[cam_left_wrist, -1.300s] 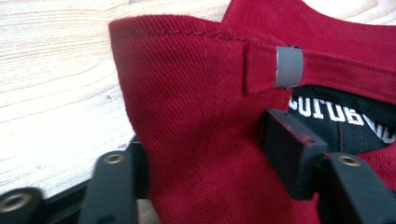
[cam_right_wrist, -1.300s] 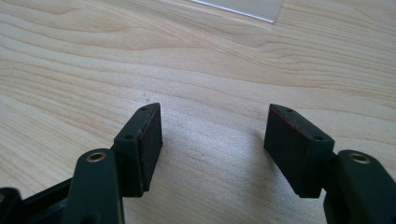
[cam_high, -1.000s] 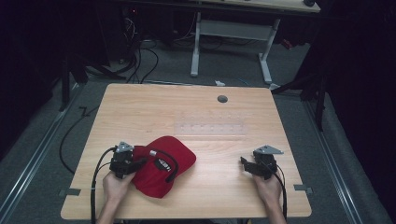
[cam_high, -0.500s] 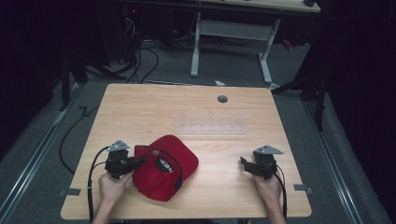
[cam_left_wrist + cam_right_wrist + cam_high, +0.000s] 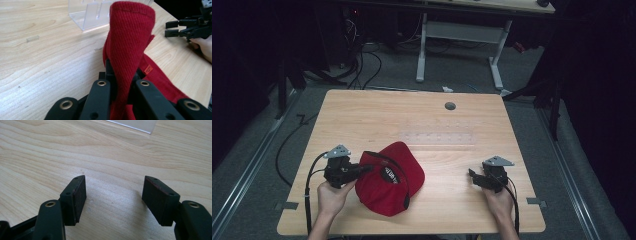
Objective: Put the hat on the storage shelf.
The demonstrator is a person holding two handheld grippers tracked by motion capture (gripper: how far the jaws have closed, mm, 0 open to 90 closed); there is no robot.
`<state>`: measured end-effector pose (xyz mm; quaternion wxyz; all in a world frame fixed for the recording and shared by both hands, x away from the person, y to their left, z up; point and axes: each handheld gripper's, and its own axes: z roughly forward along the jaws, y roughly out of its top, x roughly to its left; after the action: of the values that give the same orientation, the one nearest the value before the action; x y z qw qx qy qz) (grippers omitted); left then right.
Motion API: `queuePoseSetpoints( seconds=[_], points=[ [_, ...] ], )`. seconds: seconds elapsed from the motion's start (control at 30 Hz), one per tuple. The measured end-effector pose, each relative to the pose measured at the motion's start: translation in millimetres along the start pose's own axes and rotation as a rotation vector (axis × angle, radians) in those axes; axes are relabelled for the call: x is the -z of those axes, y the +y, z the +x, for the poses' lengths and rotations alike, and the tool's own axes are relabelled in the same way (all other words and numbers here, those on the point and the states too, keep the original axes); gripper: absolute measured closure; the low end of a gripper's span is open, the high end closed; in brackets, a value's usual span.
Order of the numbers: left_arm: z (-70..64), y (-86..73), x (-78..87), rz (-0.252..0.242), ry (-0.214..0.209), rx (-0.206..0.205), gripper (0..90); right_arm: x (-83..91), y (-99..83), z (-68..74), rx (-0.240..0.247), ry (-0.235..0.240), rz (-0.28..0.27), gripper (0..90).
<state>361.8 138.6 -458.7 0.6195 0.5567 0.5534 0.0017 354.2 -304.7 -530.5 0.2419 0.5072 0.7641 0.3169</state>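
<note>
Claw on the left [image 5: 362,169] pinches the red cap's [image 5: 388,186] edge; right claw [image 5: 473,176] gapes wide over bare table [image 5: 412,115].

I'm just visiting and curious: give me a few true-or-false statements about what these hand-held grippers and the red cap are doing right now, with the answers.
1. The left hand-held gripper is clamped on the red woven fabric cap. True.
2. The right hand-held gripper holds the cap too. False: its jaws stand open over bare wood, apart from the cap.
3. A clear plastic stand sits on the light wooden table beyond the cap. True.
4. The cap hangs off the table's edge. False: it rests on the tabletop, near the person's side.
5. A small round dark grommet sits near the table's far edge. True.
</note>
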Motion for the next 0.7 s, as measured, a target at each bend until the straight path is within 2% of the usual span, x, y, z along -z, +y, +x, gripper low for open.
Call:
queuePoseSetpoints(
  seconds=[0.17,0.33,0.57,0.7],
  points=[
    [-11.5,7.0,3.6,-0.008,-0.025,-0.009,86.5,0.0,0.1,-0.1,-0.002,0.003,0.001,36.1],
    [-19.4,15.4,6.0,-0.021,-0.019,-0.02,86.5,-0.7,0.4,-3.0,-0.031,0.014,0.008,35.5],
    [-32.6,25.8,13.6,-0.038,-0.033,-0.035,86.6,-0.7,0.4,-2.9,-0.028,0.013,0.008,35.1],
    [-40.4,32.3,17.7,-0.044,-0.068,-0.017,87.2,-1.3,0.7,-3.3,-0.022,0.038,0.013,28.7]
  ],
)
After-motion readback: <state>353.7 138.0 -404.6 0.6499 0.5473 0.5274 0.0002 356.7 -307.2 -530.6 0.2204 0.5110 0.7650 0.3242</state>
